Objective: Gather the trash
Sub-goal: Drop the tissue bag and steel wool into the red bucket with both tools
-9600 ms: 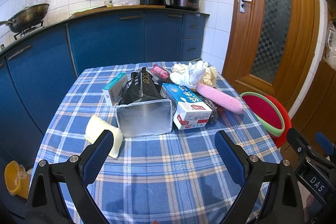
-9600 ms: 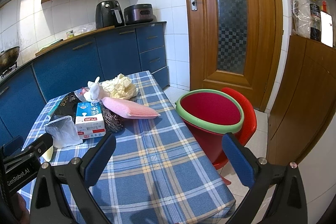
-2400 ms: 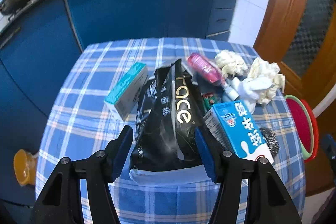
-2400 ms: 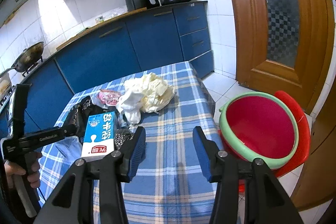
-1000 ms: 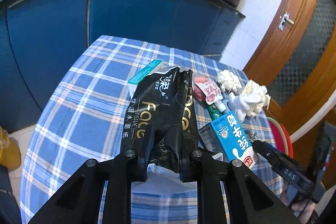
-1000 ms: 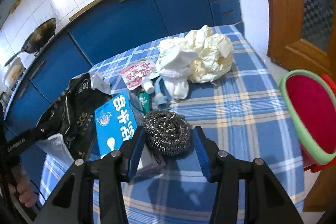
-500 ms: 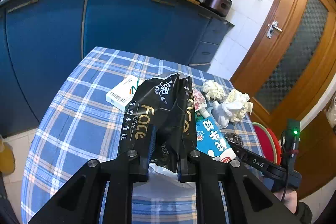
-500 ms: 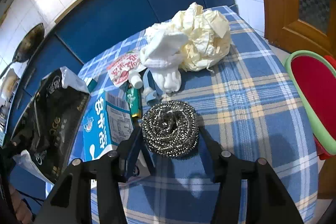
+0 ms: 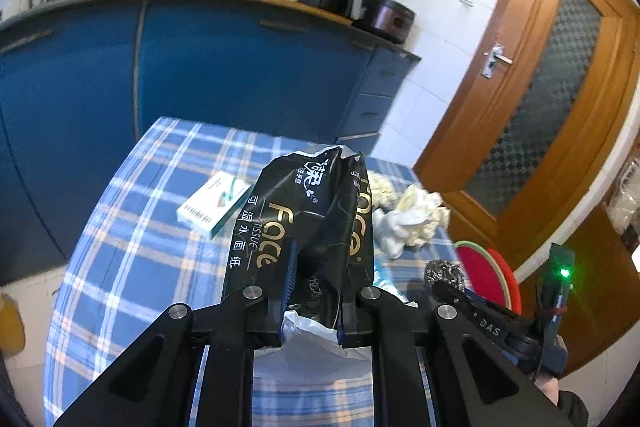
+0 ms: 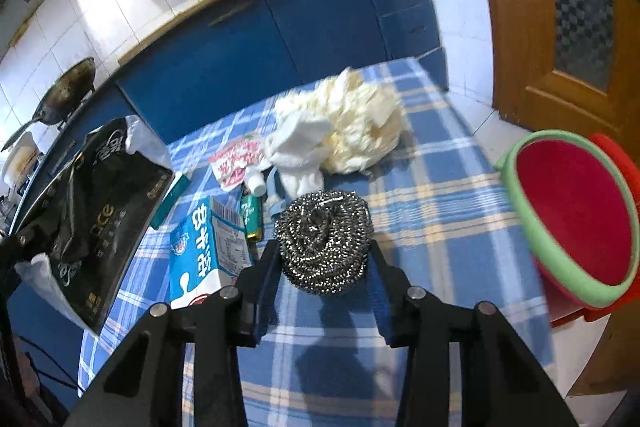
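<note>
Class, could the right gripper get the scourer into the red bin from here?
Probably yes. The right gripper is shut on the scourer, and the red bin stands open just off the table's right edge, with nothing between them.

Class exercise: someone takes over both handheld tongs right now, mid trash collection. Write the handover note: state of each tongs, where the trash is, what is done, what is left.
Left tongs: shut on the black tissue pack, held above the table.
Right tongs: shut on the steel scourer, near the red basin beside the table.
Left on the cloth: milk carton, crumpled paper, white glove, pink pouch, small green item, teal box.
Done: two items gripped; the basin's visible inside holds nothing.
Left: probably drop both into the basin, then collect the rest.
</note>
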A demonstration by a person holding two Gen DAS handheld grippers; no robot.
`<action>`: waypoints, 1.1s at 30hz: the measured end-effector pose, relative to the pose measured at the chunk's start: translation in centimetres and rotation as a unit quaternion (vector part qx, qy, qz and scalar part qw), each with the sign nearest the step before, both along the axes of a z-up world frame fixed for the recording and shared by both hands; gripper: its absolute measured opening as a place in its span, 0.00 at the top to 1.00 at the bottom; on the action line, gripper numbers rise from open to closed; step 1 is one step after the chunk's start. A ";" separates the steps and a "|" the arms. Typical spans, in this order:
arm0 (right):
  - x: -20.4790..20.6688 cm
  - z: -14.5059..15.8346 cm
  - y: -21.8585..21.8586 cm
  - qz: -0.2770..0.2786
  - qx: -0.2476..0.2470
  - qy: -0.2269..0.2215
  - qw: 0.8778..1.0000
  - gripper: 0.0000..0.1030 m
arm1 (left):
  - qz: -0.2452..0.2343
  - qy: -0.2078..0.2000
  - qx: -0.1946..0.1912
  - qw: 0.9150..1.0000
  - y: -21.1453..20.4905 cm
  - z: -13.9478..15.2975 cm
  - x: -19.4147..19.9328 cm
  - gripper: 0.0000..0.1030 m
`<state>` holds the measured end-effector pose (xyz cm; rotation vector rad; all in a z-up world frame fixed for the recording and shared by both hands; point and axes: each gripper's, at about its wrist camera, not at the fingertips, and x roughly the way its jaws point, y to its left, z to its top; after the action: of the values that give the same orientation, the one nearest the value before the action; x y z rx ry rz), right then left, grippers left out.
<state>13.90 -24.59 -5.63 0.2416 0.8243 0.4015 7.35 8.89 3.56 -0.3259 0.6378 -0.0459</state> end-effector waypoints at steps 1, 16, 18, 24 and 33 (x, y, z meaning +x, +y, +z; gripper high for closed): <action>-0.3 0.3 -0.7 -0.006 -0.002 -0.007 1.000 0.57 | -0.007 -0.004 0.005 1.000 -0.6 0.3 0.2 0.85; -2.2 2.4 -11.6 -0.121 -0.030 -0.041 0.991 0.57 | -0.157 -0.006 0.024 0.987 -14.9 1.7 6.8 0.85; -2.2 2.3 -12.9 -0.135 -0.031 -0.040 0.990 0.57 | -0.176 -0.006 0.027 0.984 -17.2 1.7 7.5 0.85; -1.3 1.2 -16.4 -0.165 -0.036 -0.027 0.985 0.57 | -0.222 0.005 0.042 0.974 -23.6 0.4 9.9 0.85; 2.3 -2.1 -19.8 -0.182 -0.047 0.007 0.982 0.52 | -0.236 0.030 0.055 0.970 -29.1 -1.9 13.9 0.85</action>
<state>16.22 -44.35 -7.69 0.3011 0.7907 0.0174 21.23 -20.22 1.70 -0.0627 0.7635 -0.4564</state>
